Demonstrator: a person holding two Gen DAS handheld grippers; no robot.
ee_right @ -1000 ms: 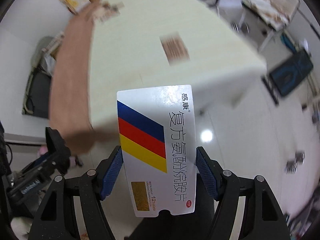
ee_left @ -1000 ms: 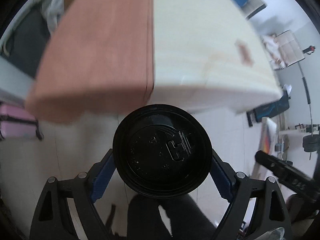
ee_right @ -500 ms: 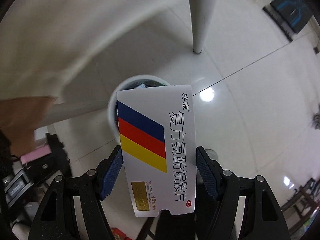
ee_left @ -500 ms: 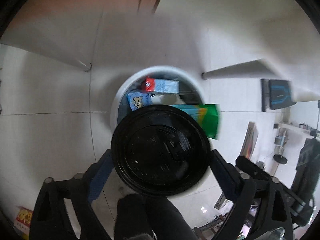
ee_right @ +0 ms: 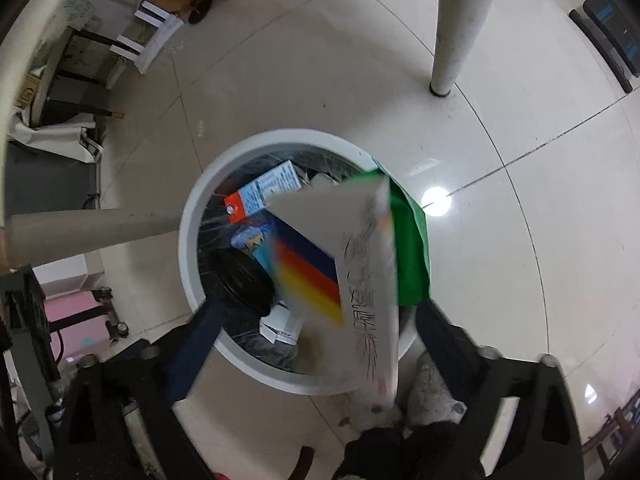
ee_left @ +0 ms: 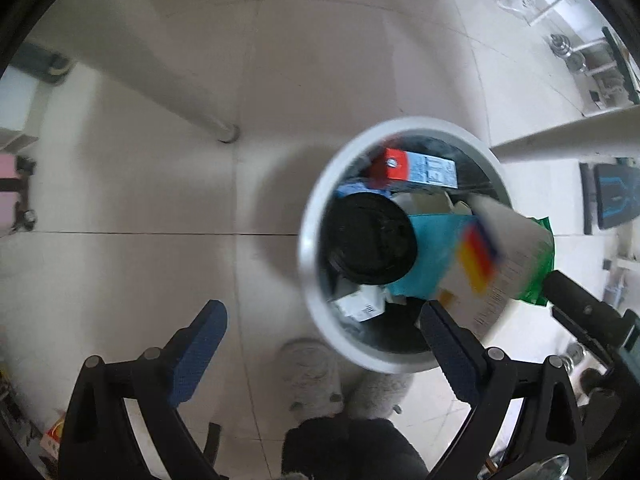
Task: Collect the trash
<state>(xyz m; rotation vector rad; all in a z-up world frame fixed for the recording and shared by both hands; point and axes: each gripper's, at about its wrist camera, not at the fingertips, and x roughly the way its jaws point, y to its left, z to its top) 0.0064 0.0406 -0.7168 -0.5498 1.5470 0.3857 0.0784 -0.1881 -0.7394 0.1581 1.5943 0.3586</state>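
Note:
A white round trash bin [ee_left: 316,280] stands on the tiled floor below both grippers; it also shows in the right wrist view [ee_right: 188,248]. My left gripper [ee_left: 320,340] is open and empty above the bin's left rim. A black cup lid [ee_left: 368,238] lies or falls inside the bin, also seen in the right wrist view [ee_right: 244,280]. My right gripper [ee_right: 316,340] is open. A white medicine box with blue, red and yellow stripes [ee_right: 352,256] is blurred in mid-air between its fingers, over the bin, and shows in the left wrist view [ee_left: 496,264].
The bin holds a red-and-blue carton [ee_left: 416,168], a teal packet [ee_left: 432,256] and a green wrapper [ee_right: 408,240] hanging over the rim. White table legs [ee_right: 456,24] [ee_left: 192,100] stand near the bin. My slippered feet [ee_left: 312,376] are by the bin.
Both grippers opened over the bin. The black lid left the left gripper and dropped into the bin. The medicine box left the right gripper and is falling, tilted and blurred.

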